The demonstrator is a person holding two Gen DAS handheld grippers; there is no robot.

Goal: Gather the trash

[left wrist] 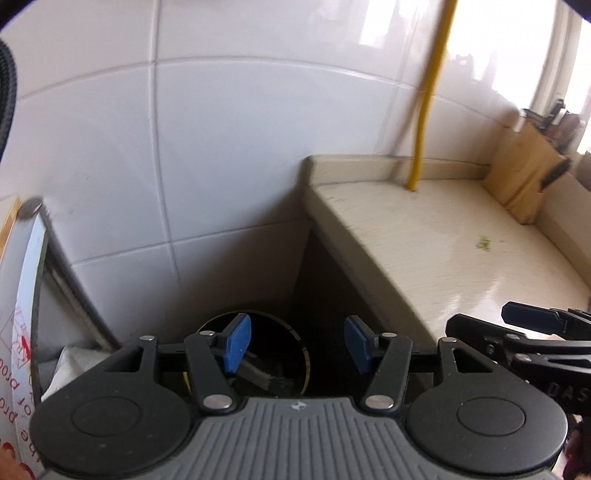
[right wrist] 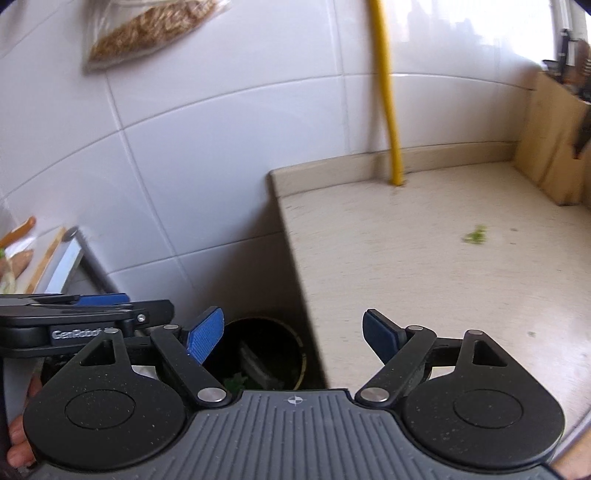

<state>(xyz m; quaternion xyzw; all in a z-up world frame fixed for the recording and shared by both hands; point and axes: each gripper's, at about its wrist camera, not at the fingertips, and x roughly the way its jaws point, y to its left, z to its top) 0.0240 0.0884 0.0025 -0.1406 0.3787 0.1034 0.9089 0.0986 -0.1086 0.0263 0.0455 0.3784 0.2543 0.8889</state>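
Note:
A round black trash bin (left wrist: 295,354) (right wrist: 291,350) stands on the floor in the gap left of the beige counter (left wrist: 443,258) (right wrist: 424,277); grey and green scraps lie inside it. My left gripper (left wrist: 297,345) hangs open above the bin, nothing between its blue pads. My right gripper (right wrist: 293,338) is open too, over the bin and the counter's left edge, holding nothing. Each gripper shows at the edge of the other's view. A small green scrap (left wrist: 484,243) (right wrist: 475,235) lies on the counter toward the right.
White tiled wall behind. A yellow pipe (left wrist: 424,110) (right wrist: 388,92) runs down to the counter's back. A wooden knife block (left wrist: 524,177) (right wrist: 554,147) stands at the far right. A white appliance (left wrist: 26,295) sits left of the bin. A bag of grain (right wrist: 147,29) hangs up high.

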